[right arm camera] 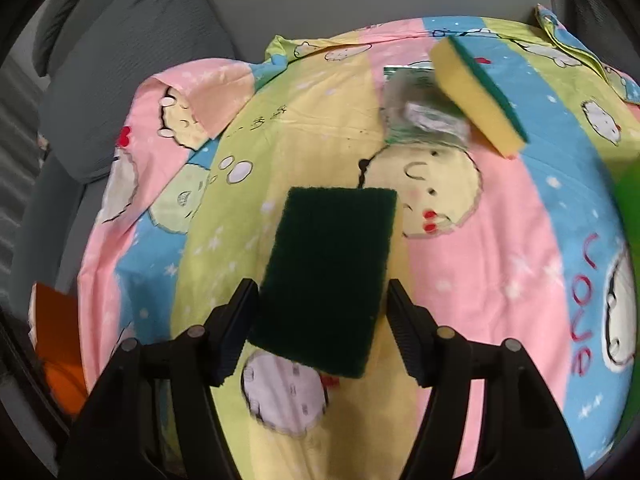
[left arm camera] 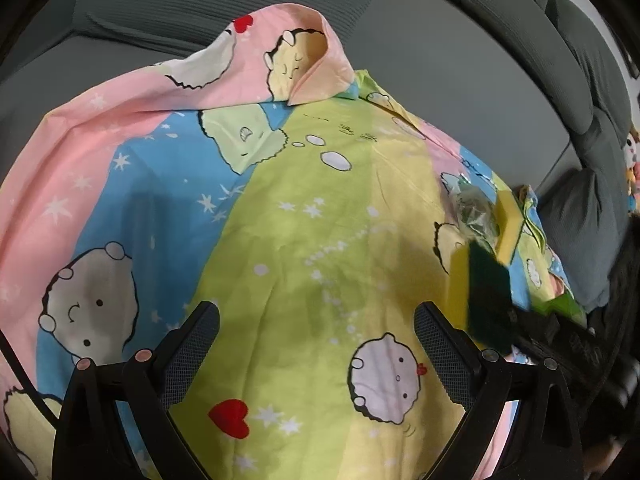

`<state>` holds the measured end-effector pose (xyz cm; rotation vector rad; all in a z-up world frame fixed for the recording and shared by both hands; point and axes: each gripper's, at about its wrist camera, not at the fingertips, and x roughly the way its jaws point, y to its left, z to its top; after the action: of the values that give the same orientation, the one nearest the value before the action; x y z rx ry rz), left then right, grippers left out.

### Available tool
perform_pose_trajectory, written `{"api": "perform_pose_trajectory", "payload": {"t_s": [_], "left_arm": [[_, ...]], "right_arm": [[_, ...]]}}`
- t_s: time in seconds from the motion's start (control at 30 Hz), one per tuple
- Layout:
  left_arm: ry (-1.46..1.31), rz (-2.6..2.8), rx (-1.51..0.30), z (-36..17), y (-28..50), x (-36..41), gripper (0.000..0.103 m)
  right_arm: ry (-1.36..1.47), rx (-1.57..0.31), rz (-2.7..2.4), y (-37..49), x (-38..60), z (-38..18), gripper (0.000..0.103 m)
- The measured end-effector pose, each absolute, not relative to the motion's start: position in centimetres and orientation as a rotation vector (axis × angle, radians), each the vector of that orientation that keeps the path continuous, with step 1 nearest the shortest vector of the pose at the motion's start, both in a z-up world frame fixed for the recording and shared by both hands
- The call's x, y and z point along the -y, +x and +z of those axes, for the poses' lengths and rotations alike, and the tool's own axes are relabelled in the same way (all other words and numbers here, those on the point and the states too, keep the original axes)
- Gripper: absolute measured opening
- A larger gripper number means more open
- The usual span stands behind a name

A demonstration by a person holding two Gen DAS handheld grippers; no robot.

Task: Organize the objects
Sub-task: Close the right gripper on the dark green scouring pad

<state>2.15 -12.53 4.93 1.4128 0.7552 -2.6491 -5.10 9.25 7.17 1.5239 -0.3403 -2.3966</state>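
Sponges are the items here: one with its dark green scouring face (right arm camera: pixel 330 280) toward your right wrist camera sits between the fingers of your right gripper (right arm camera: pixel 322 330). The left finger pad touches the sponge's edge; a narrow gap shows on the right side, so whether the grip is firm cannot be told. The jaws stand about a sponge-width apart.

Second sponge (right arm camera: pixel 478 94), yellow with a green layer, lies tilted further back on the cartoon-print sheet (right arm camera: pixel 500 240), its lower edge overlapping a crinkled clear plastic packet (right arm camera: pixel 420 114).

Your left gripper (left arm camera: pixel 316 344) hangs wide open above the sheet, with nothing between its fingers. In the left wrist view the held sponge (left arm camera: pixel 486 300) appears at the right, edge-on, with the second sponge (left arm camera: pixel 508 228) and packet (left arm camera: pixel 474 208) beyond it.

Sheet covers a grey sofa (left arm camera: pixel 200 4); one corner is folded up toward the backrest. An orange object (right arm camera: pixel 56 340) shows at the sheet's left edge in the right wrist view.
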Motion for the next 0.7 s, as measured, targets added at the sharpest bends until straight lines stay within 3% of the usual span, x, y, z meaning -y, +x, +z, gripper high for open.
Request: {"api": "perform_pose_trajectory", "payload": {"t_s": [0.17,0.23,0.47,0.5,0.63,0.7], "left_arm": [[1.459,-2.681,-0.743,4.8,2.0,11.4,0.098],[1.488,-2.699,-0.749,4.6,1.9,10.8,0.098],[1.6,-2.761,-0.775,4.1,1.7,8.2,0.098],[1.614,-2.771,-0.785,4.1,1.8,7.9,0.098],[1.663,-2.834,-0.81,4.0,1.7,5.7,0.098],[1.675,-2.867,-0.752,3.9,1.7,4.5,0.093]], "right_arm": [[1.588,0.368,-2.379,-3.2,-11.7,6.5,0.069],[1.601,0.394,-2.395,-2.9,-12.6,6.3,0.076],[1.474,0.507,-2.405,-1.9,-14.6,8.0,0.076],[1.464,0.494,-2.412,-1.8,-14.7,8.1,0.074],[1.44,0.528,-2.384,-1.8,-15.0,7.9,0.044],[1.466,0.53,-2.385,-1.9,-15.2,7.5,0.04]]}}
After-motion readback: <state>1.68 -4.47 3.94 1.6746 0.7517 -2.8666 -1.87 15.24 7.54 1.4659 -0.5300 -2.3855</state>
